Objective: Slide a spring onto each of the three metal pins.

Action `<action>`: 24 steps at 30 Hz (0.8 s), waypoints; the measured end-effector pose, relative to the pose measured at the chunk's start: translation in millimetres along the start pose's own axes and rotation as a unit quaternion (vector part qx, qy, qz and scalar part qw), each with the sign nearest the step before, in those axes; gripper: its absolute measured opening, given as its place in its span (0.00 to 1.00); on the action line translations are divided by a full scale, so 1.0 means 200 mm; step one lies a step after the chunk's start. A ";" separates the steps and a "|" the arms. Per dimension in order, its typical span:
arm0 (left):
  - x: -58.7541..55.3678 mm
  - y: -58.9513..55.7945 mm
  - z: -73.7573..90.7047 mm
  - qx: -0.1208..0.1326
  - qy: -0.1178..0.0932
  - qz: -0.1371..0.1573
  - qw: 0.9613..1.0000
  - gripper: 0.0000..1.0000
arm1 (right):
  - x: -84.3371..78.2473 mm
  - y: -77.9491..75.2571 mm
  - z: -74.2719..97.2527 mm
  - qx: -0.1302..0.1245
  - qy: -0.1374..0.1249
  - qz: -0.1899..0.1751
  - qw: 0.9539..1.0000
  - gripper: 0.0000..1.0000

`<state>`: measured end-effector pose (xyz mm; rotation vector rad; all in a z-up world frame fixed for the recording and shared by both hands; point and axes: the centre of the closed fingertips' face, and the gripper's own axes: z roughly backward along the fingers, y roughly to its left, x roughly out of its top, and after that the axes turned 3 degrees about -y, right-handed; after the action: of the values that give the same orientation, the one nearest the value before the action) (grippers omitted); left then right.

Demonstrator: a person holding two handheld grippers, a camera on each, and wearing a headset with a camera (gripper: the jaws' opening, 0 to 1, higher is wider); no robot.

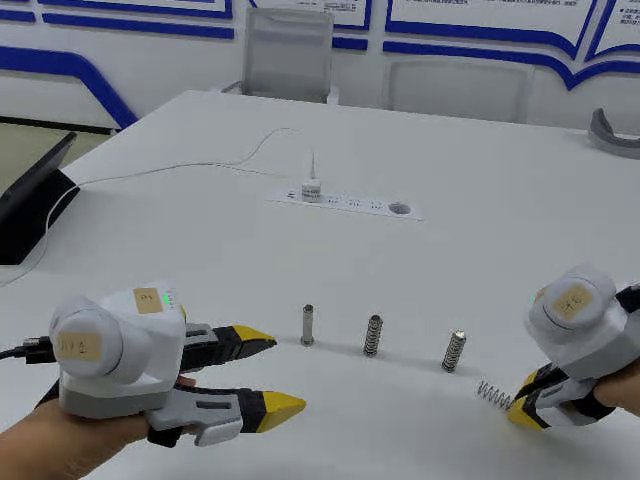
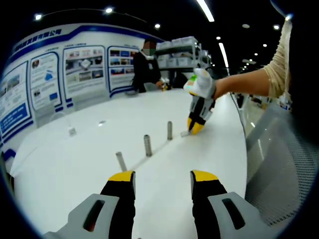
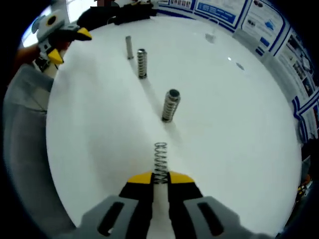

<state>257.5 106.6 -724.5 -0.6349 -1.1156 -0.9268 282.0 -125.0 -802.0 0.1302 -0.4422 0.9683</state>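
Near the front edge of the surface (image 1: 450, 150), a loose spring (image 3: 160, 158) is held by one end in the right gripper (image 3: 159, 178), whose fingers are pinched narrow on it. Springs are already worn by the middle pin (image 1: 373, 336) and the third pin (image 1: 454, 351). The bare pin (image 1: 307, 325), toward the left edge, should be aimed for. The spring should be stood up straight over it, then let down slowly. The left gripper (image 1: 285, 373) is spread wide and holds nothing.

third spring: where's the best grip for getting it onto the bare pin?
Near one end, jaws across the coils, coming in along its axis, as the right gripper holds it. The spring is a slim open coil, so this likely leaves the far end free to drop over the bare pin.
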 end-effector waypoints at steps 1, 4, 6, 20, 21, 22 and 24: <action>0.00 0.00 0.00 0.000 0.000 0.000 1.000 0.45 | 0.00 0.00 0.00 0.001 0.000 -0.003 1.000 0.12; 0.00 -0.01 0.00 -0.002 0.001 -0.001 1.000 0.45 | 0.00 0.00 0.00 0.008 -0.003 -0.017 1.000 0.12; 0.00 -0.01 -0.01 -0.005 0.002 -0.002 1.000 0.45 | 0.00 0.01 -0.01 0.013 -0.005 -0.016 1.000 0.12; -0.01 -0.10 -0.06 -0.041 0.017 -0.020 0.999 0.45 | 0.21 0.25 0.05 0.070 -0.038 0.053 0.995 0.11; -0.01 -0.11 -0.06 -0.043 0.017 -0.021 0.999 0.44 | 0.24 0.27 0.06 0.075 -0.042 0.064 0.994 0.11; -0.01 -0.11 -0.07 -0.045 0.016 -0.023 0.999 0.44 | 0.28 0.30 0.07 0.079 -0.047 0.082 0.992 0.11; 0.00 -0.12 -0.07 -0.048 0.015 -0.025 0.998 0.44 | 0.34 0.32 0.08 0.082 -0.053 0.094 0.991 0.11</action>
<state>243.2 82.9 -729.3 -0.6720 -1.0693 -1.0353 257.2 -40.9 -765.2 0.2934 -0.4785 1.1878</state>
